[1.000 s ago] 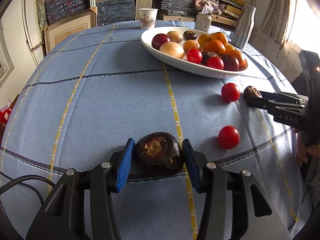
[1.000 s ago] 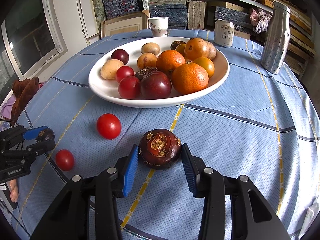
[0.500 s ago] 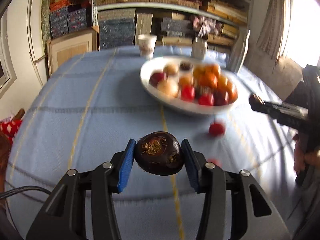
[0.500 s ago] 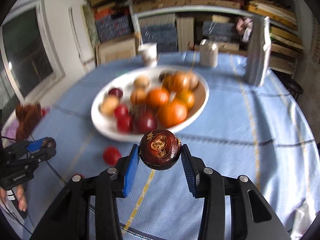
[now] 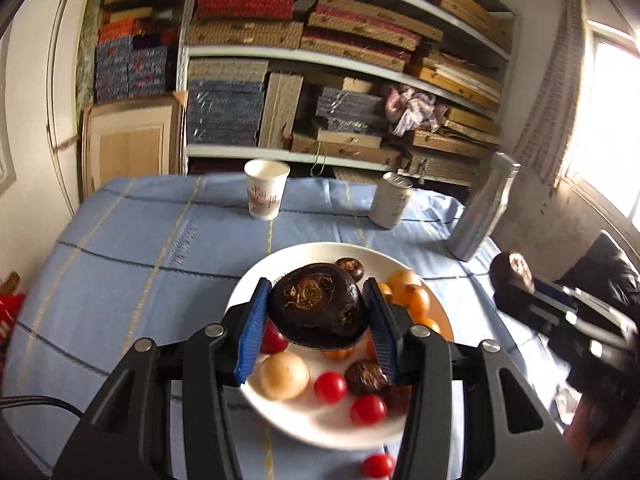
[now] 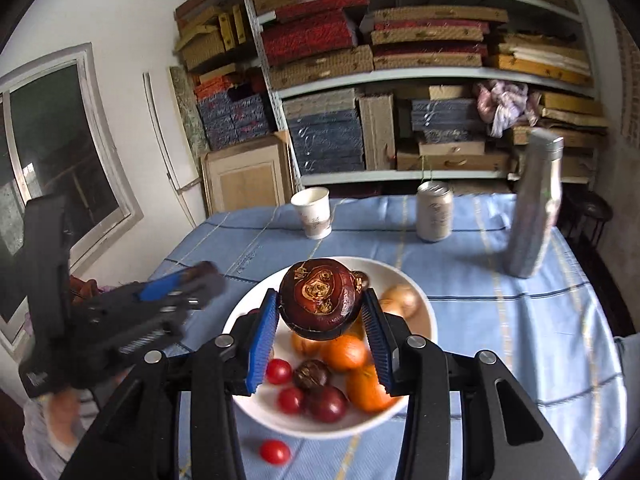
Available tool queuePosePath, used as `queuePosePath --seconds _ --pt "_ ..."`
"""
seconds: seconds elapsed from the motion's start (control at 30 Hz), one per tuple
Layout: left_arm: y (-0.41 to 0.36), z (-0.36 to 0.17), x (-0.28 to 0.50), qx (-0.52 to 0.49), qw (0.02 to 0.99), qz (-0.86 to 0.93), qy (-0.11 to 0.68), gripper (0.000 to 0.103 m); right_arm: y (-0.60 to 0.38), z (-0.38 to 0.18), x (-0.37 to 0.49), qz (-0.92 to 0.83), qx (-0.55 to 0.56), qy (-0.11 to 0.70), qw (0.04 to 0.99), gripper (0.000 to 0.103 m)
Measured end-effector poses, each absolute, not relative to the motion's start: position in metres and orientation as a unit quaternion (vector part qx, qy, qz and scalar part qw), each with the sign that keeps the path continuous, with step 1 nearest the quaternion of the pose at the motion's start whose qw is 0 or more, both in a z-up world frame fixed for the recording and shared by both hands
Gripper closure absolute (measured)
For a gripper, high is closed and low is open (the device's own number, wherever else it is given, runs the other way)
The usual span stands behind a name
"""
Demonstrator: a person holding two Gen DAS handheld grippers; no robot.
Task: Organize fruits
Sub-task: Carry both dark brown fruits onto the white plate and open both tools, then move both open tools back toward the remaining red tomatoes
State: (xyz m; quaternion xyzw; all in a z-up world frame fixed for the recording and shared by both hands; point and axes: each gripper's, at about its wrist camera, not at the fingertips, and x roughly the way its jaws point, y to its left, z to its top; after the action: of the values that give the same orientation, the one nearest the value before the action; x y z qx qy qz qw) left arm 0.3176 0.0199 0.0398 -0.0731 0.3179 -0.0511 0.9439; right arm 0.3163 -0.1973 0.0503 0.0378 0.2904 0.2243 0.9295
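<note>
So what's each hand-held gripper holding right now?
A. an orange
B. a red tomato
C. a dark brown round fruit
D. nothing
C: the left hand-held gripper and the right hand-held gripper each clamp a dark brown fruit between blue pads, raised in front of the white plate.
</note>
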Motion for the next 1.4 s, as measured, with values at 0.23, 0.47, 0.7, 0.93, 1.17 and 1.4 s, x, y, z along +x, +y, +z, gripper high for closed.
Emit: queuePosePath --seconds 0.23,0.47,0.7,0.93,1.17,1.4 --pt "0.028 -0.008 0.368 -0.077 0.93 -0.045 0.358 0.057 -0.165 -0.005 0.357 0.224 0.016 0.335 0.915 0.06" --pt "0.029 -0.031 0.392 -0.065 0.923 -0.037 0.377 0.057 -0.154 -0.027 0.376 0.216 -0.006 0.353 0.91 0.06" --pt "0.021 -0.035 0.392 -0.053 0.922 -0.033 0.382 0.057 -0.149 -0.039 0.378 0.211 -0.018 0.361 0.908 0.059" --pt "0.023 -0.036 0.39 -0.055 0.924 -0.028 0.379 0.043 -0.151 -0.036 0.376 0.215 -0.017 0.356 0.909 0.057" --pt "0.034 -0.028 0.384 -0.071 0.928 -0.015 0.366 0.021 -0.167 -0.019 0.372 0.213 0.009 0.336 0.917 0.046" --pt "0.044 -0.017 0.375 -0.09 0.93 -0.008 0.356 0.009 -0.181 -0.002 0.364 0.209 0.031 0.317 0.924 0.027"
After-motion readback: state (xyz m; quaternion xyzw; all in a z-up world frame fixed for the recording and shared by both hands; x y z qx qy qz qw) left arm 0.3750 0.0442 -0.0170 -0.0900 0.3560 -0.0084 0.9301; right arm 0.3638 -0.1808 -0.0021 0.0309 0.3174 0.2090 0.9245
